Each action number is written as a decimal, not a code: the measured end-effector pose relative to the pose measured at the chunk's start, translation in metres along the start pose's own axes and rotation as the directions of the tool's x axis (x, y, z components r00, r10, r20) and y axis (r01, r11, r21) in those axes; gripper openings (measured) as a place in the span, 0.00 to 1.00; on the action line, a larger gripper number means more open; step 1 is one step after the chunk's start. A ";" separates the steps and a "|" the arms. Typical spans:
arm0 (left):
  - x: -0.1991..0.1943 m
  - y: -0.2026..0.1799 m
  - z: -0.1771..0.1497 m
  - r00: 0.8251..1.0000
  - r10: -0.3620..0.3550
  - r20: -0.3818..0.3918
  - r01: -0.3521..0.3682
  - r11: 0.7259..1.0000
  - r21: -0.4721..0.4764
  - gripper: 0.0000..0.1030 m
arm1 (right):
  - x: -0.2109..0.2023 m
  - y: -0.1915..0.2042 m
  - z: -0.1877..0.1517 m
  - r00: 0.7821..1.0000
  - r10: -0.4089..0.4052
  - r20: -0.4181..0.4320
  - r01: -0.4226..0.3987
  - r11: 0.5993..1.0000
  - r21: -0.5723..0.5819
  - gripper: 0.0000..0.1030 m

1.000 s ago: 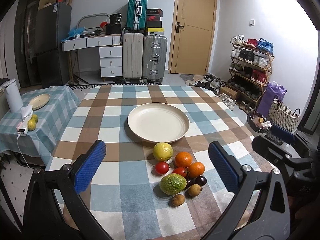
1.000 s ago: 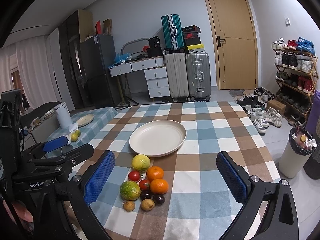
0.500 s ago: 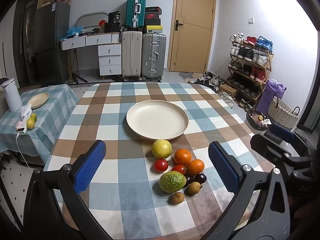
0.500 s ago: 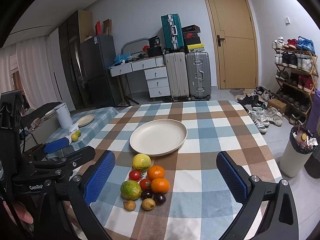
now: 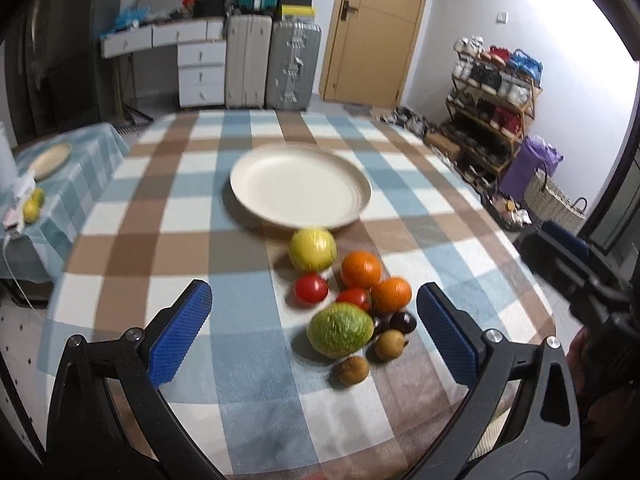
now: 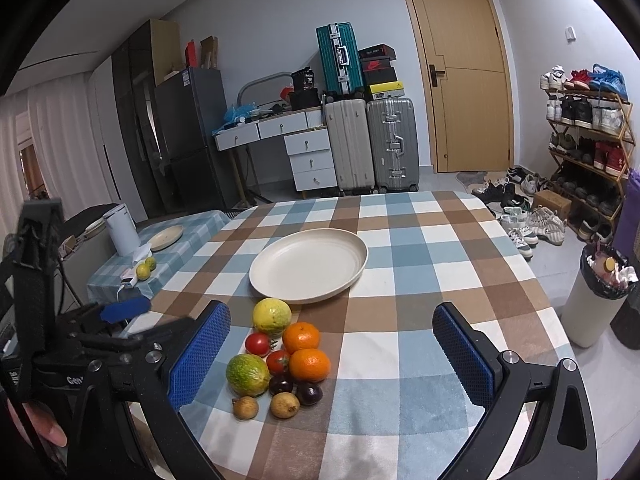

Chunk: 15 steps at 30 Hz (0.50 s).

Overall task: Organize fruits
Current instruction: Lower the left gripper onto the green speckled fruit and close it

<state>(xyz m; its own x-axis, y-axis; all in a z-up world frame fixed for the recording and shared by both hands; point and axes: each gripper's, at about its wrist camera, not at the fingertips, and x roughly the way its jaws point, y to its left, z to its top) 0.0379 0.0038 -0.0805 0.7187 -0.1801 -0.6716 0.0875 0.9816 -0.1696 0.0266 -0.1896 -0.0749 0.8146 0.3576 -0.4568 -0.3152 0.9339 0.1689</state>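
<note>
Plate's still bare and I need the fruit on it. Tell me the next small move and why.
Probably lower the left gripper onto the green fruit: it lies almost between the open fingers and is the biggest piece at the near edge of the cluster. The cream plate just beyond holds nothing, and the right gripper, also open, holds nothing.

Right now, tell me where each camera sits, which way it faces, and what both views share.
Left wrist: on the left gripper, tilted down over the checked table at the fruit; blue-padded fingers open, right gripper at right edge.
Right wrist: on the right gripper, facing the door; a hand shows.
Shared: round cream plate, green-skinned fruit.
</note>
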 end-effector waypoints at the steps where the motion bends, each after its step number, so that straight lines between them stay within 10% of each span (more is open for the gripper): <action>1: 0.006 0.002 -0.002 1.000 -0.013 -0.020 0.013 1.000 -0.006 0.99 | 0.002 -0.001 -0.002 1.000 0.001 0.000 -0.001 1.000 -0.001 1.00; 15: 0.076 0.010 -0.018 0.972 -0.142 -0.185 0.130 0.988 -0.080 0.99 | 0.036 -0.027 -0.018 0.999 0.015 -0.041 -0.012 0.998 0.056 1.00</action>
<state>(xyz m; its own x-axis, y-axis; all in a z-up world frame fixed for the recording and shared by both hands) 0.0806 -0.0014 -0.1463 0.5588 -0.3266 -0.7623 0.1244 0.9418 -0.3123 0.0557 -0.2017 -0.1120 0.7891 0.3707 -0.4898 -0.2973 0.9283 0.2234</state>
